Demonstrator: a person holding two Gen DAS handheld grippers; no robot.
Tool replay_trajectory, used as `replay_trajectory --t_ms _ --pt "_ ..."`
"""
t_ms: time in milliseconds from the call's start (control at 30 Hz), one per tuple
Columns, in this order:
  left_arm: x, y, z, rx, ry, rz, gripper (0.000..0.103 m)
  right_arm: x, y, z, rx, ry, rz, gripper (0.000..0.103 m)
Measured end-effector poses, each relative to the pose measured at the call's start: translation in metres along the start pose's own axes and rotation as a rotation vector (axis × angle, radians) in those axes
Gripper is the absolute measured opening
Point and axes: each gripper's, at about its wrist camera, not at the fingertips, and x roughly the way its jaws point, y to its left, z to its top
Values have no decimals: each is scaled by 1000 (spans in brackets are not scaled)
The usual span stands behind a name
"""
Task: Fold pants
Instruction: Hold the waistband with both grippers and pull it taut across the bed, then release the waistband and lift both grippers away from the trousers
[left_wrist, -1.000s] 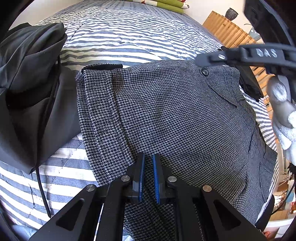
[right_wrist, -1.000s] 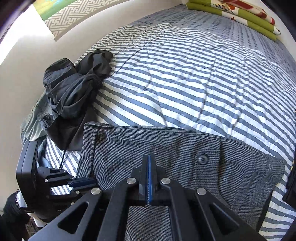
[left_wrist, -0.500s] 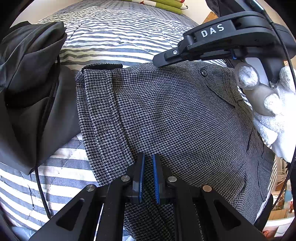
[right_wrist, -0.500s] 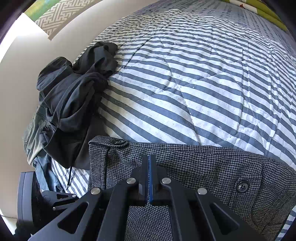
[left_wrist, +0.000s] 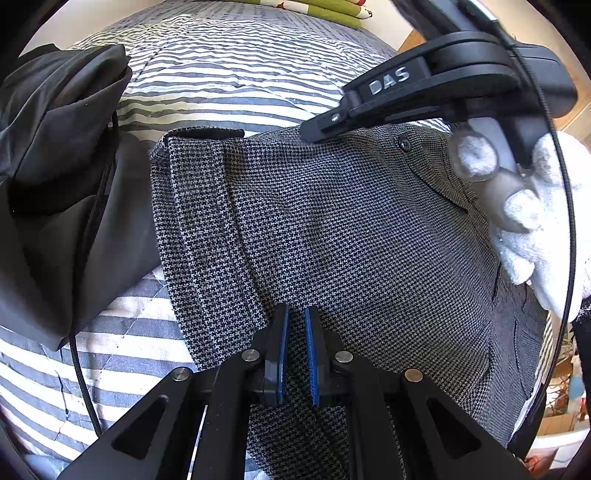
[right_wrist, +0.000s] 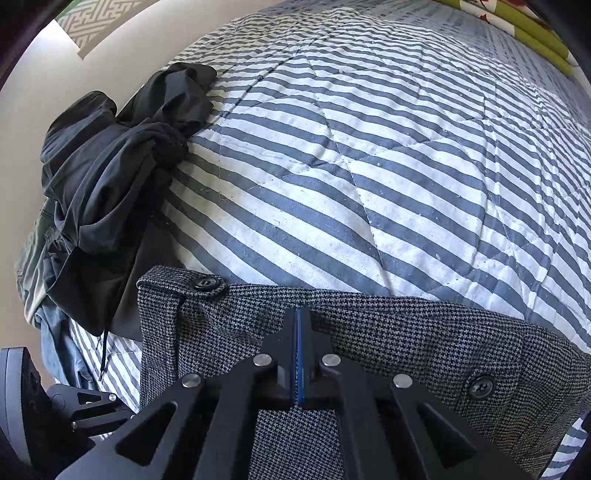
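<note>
**Pants folded small, tidying left**

Ahead of the left tongs (left_wrist: 295, 325), the houndstooth pants (left_wrist: 332, 229) lie in a compact fold on the striped bed quilt (right_wrist: 369, 166). Left tongs sit narrowly parted over the cloth; right tongs (right_wrist: 298, 325) are pressed together, seemingly empty, near the far edge. Probably only smoothing remains.

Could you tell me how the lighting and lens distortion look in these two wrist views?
Left wrist view: strong fisheye bulge, dark corners, white glove sunlit, nearly blown out. Right wrist view: striped quilt bows outward, evenly daylit; houndstooth pants sharp, no motion blur.
</note>
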Motion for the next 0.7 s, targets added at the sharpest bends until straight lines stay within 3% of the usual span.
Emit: replay_trajectory --t_ms 167,333,400,567,700 --pt "-1 1 3 -4 1 2 9 -33 -6 -5 18 -74 5 0" --pt "-4 -10 -5 -16 8 12 9 -55 -14 -11 24 -90 4 0" --pt "-12 -9 -11 -19 12 17 9 -64 -16 -17 38 -88 42 0" --pt "-23 -12 -20 -51 2 38 10 -99 -7 -80 3 -67 88 0" --pt "-58 -17 -45 -80 -33 48 10 -123 15 -147 -35 -29 117 0"
